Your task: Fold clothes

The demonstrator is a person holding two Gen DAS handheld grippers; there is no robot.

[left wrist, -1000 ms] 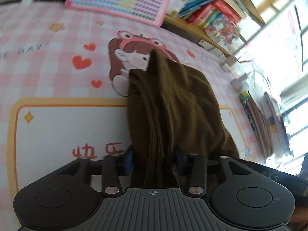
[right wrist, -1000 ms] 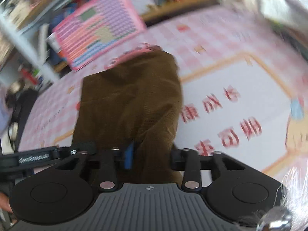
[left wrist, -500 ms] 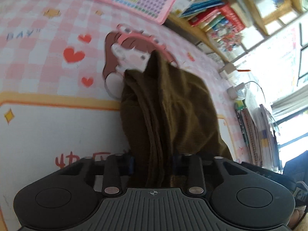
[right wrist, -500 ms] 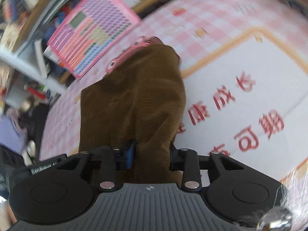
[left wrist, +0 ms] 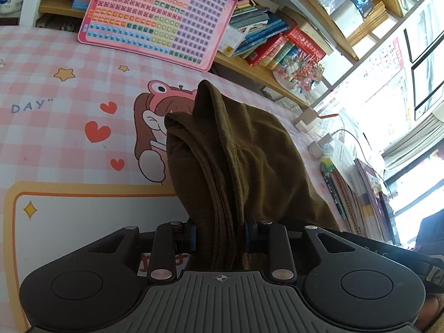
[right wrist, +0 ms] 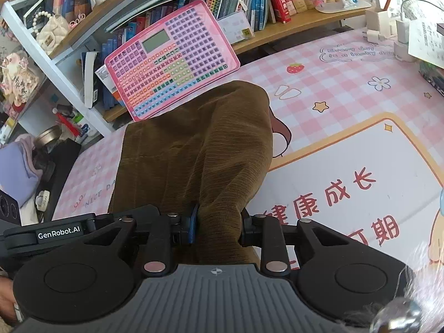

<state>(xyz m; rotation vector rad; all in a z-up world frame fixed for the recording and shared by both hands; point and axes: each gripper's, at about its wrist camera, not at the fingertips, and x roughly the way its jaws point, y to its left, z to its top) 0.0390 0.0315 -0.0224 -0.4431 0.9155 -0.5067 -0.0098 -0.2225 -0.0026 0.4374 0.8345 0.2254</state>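
**Both grippers clamped on the brown garment above the pink desk mat**

The left gripper points forward and downward over the desk, its two fingers pinched on a bunched, folded edge of the brown garment — the ribbed cloth fills the gap between the blue pads and rises out of it in thick pleats. From there the fabric runs away from the camera, drooping to a peak over the cartoon character printed on the pink checked desk mat.

The right gripper is angled down in much the same way, its fingers closed on another gathered part of the same garment. In this view the cloth spreads wider beyond the jaws, one broad panel falling to the left and a rounded fold reaching toward the pink keyboard toy that leans against the bookshelf.

At the left of the right wrist view, the other gripper's black body with white lettering sits just beside — the two tools hold the garment close together. Part of a hand shows at the lower left corner of that view.

The mat's white panel with red characters lies under and to the right of the cloth.
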